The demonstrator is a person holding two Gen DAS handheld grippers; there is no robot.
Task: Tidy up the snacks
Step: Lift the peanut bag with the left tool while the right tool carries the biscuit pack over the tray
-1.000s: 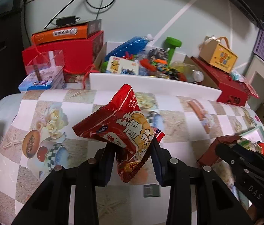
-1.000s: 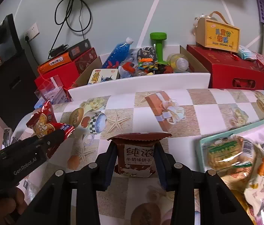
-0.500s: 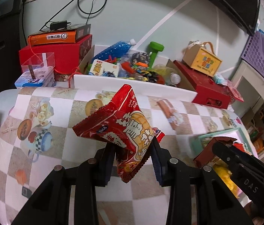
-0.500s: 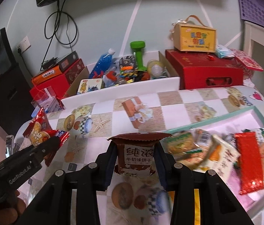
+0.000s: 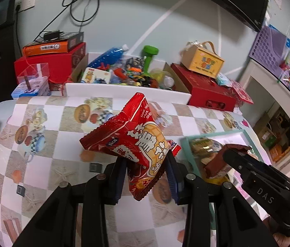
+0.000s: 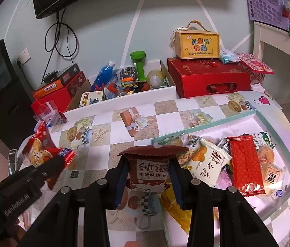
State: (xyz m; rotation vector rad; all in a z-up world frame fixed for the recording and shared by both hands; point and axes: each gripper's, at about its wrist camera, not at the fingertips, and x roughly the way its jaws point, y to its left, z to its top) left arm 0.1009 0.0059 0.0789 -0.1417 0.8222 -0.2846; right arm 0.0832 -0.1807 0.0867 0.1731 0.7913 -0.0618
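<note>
- Left tool pinches a crinkly red foil snack packet by its lower half, so the puffed top stands free above the checkered, picture-printed surface
- Right tool is pressed onto a small brown biscuit packet with a white label, upright and clear of the surface, just at the near edge of the teal-rimmed tray
- That tray already holds a heap of wrapped snacks, so both packets are likely bound there

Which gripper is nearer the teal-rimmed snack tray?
Right. The right gripper, shut on a brown biscuit packet, hangs at the teal-rimmed tray corner; the left gripper, holding a red snack bag, is over the tablecloth beside it.
</note>
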